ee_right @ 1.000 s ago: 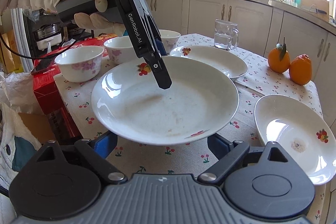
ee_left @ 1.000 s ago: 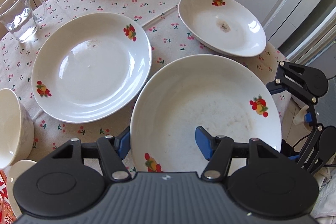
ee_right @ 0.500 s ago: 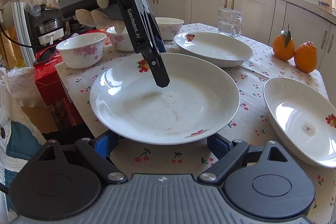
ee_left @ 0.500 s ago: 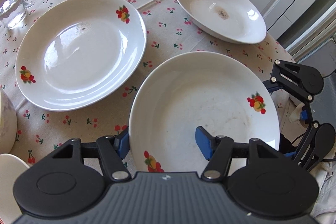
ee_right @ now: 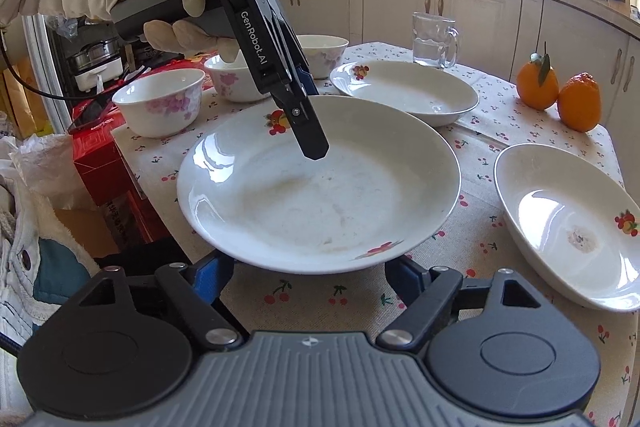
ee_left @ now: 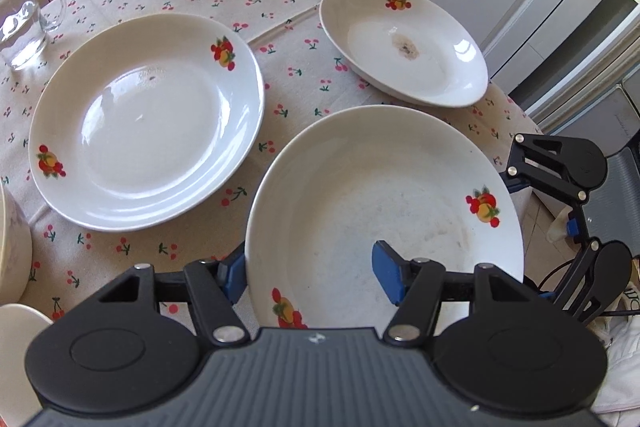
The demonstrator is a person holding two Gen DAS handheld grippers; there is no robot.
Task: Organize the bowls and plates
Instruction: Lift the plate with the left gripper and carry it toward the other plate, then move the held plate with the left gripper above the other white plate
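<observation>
White porcelain, the held plate (ee_left: 384,211) hangs above the tablecloth, its rim pinched by the left gripper (ee_left: 312,273). The right gripper (ee_right: 308,273) waits below its near edge, jaws just narrowing, pressing nothing. Beyond lie the second plate (ee_left: 148,123) and the stained plate (ee_left: 404,47), unstacked; three bowls (ee_right: 160,101) sit behind the left gripper. Stacking looks barely begun.

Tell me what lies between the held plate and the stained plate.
Only bare cherry-print tablecloth separates held plate from stained plate, clearest in the right wrist view.
</observation>
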